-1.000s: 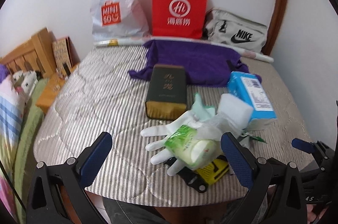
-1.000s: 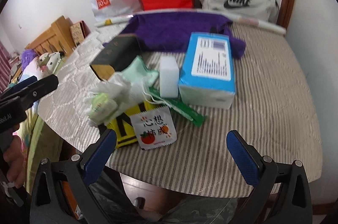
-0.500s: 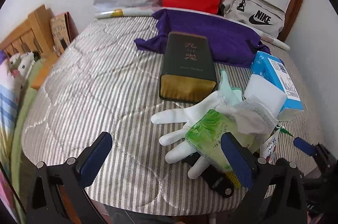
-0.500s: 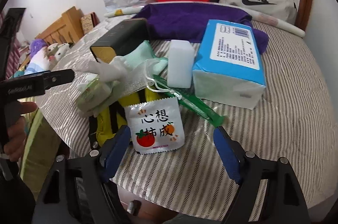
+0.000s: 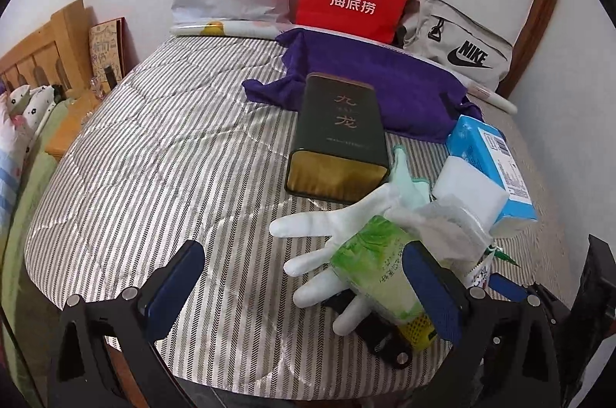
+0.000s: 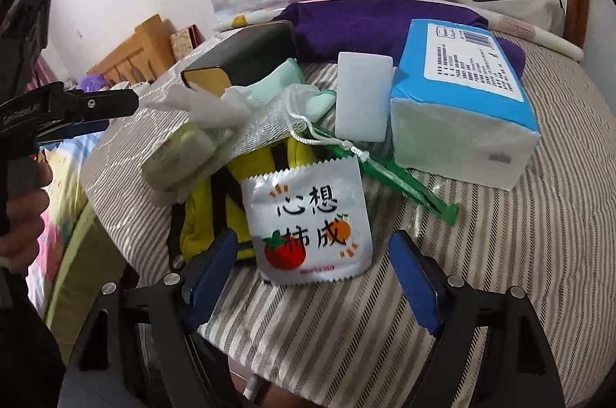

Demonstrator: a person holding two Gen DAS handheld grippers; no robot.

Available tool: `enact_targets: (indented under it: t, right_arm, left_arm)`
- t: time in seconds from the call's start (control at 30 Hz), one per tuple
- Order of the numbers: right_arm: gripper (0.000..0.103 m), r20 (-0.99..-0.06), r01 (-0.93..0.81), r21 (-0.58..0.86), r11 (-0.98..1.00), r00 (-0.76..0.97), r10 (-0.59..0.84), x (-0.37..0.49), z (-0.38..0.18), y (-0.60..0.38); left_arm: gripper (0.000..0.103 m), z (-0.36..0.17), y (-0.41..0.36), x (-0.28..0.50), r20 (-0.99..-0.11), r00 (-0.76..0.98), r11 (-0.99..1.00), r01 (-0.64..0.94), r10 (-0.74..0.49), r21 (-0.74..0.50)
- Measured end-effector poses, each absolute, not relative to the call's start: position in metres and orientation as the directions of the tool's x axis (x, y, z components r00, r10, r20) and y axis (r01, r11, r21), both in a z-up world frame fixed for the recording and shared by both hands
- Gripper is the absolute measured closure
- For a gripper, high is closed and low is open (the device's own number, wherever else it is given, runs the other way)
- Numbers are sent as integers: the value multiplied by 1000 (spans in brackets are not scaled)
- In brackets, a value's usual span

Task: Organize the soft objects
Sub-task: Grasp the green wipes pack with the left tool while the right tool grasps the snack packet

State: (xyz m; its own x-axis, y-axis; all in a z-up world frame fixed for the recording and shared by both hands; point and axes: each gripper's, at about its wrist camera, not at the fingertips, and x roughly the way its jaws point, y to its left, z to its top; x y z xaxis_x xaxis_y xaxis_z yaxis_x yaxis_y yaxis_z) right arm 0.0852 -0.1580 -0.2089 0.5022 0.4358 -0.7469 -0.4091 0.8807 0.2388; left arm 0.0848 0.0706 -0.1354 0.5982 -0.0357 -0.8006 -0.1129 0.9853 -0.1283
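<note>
White printed packet (image 6: 308, 219) | lies flat at the near table edge, leaning on the yellow pouch (image 6: 208, 219) | judged light, crinkly, slippery; best pinched across its sides | right gripper (image 6: 312, 277) spread around it, not pressing | left gripper (image 5: 308, 288) spread, empty

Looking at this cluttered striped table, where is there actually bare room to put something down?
The widest bare patch of the striped table lies left of the dark box and white glove, reaching to the table's left edge. Another runs right of the blue tissue pack and green strip. Between them it is crowded: glove, green packet, sponge, sachet overlap.
</note>
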Motion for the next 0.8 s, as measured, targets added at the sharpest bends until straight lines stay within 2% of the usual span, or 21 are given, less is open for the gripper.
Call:
enact_targets:
  t: [0.17,0.27,0.4,0.47,0.6,0.8]
  right_arm:
    - [24,-738,-431,237,871,503,450,86,-210,-151]
    - [33,-726,-456,197,868,527,442,84,-205,-144]
    - [36,-723,-470,162,868,541,429,82,-207,-141]
    - [42,-719,-463,181,868,540,437,82,-209,-146]
    - [44,-710,-452,200,869,544,447,83,-209,-154]
    - [44,-690,-462,208,862,556,464,79,-203,-161]
  left_arm:
    - [0,-133,56,84,-787,610,989,-32,-93,-142]
    - [0,-133,42,85,-779,604,982,41,-170,-183]
    - [0,-140,31,89,-792,587,985,62,-169,-164]
    - [0,-144,30,90,-800,574,984,60,-174,-170]
    - [0,-154,28,96,-815,540,976,61,-209,-209]
    - [0,-177,22,109,-854,488,981,23,-178,-192]
